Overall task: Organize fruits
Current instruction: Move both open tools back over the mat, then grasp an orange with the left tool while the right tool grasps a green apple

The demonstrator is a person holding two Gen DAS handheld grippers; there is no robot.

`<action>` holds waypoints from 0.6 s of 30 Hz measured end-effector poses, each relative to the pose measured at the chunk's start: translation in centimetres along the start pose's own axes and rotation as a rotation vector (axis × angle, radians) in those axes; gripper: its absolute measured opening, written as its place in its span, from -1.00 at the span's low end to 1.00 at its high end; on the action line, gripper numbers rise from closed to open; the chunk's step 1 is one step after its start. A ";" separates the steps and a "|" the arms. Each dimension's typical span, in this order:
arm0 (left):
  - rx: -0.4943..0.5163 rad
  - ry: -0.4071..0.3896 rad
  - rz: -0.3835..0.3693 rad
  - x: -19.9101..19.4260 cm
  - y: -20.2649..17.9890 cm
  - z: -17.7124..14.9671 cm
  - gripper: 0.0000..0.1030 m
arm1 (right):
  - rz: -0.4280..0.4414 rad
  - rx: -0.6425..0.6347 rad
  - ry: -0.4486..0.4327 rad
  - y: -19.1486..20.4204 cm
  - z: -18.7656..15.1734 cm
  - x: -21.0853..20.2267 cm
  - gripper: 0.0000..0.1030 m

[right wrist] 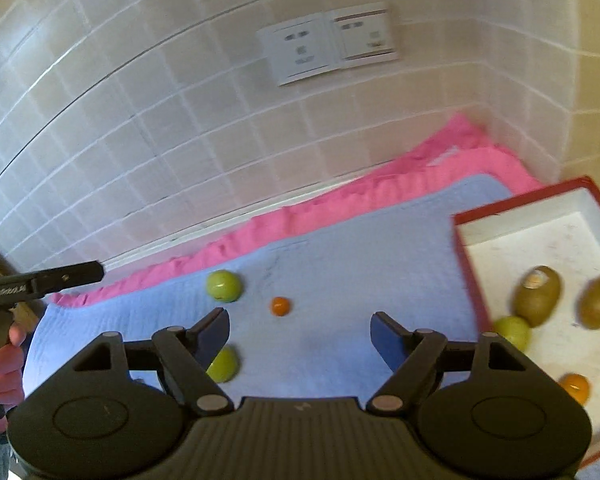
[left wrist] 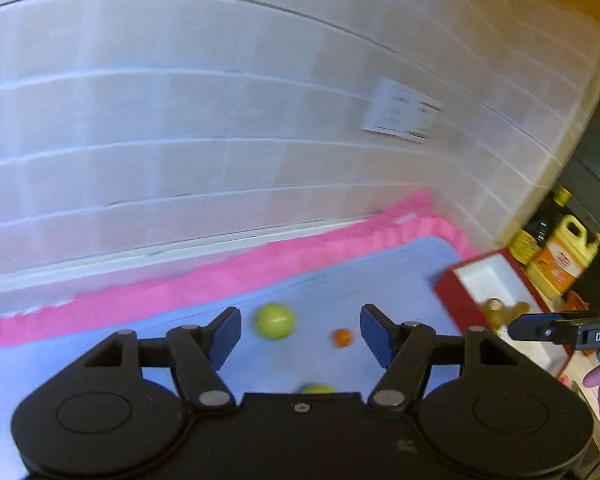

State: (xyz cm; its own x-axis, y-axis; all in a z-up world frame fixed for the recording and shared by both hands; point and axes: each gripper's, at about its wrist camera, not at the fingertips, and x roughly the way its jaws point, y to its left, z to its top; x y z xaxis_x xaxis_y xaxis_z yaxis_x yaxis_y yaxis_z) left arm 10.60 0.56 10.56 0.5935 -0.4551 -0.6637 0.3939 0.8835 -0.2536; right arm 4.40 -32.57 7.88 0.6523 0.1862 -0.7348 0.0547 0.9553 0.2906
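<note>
- A pale blue quilted mat [right wrist: 360,264] covers the work surface, and a bright pink towel [right wrist: 380,188] lies bunched along its far edge.
- Behind them rises a wall of small off-white square tiles [right wrist: 120,128], with a white double socket plate [right wrist: 328,46] mounted on it.
- On the mat rest a round green fruit [right wrist: 224,286], a small orange fruit [right wrist: 280,305] just beside it, and a second green fruit [right wrist: 222,364] nearer, partly hidden by a finger.
- The red-rimmed white box [right wrist: 472,264] sits at the mat's right end, holding two brown kiwis [right wrist: 538,295], a green fruit and an orange one.
- Yellow plastic bottles [left wrist: 560,256] stand beyond the box.
- The left gripper [left wrist: 300,334] hangs above the mat, jaws spread wide and empty.
- The right gripper [right wrist: 300,336] likewise, jaws apart, gripping nothing.
</note>
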 end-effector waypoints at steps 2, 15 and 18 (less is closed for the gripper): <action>-0.022 -0.013 0.025 -1.3 1.8 -0.9 0.52 | 0.021 -0.042 0.021 1.8 -0.1 0.8 0.54; -0.022 -0.025 0.162 -5.9 7.9 -5.7 0.55 | 0.068 -0.017 0.034 5.9 2.6 6.7 0.55; -0.008 0.010 0.150 -5.2 8.2 -7.4 0.55 | 0.044 -0.005 0.053 5.7 2.7 8.9 0.55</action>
State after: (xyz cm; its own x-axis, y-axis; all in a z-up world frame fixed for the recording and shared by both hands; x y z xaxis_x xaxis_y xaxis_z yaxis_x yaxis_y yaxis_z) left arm 5.56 10.98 6.77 0.6379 -0.3171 -0.7018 0.2958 0.9423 -0.1570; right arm 12.56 -26.09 4.62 0.6127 0.2401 -0.7530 0.0231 0.9469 0.3208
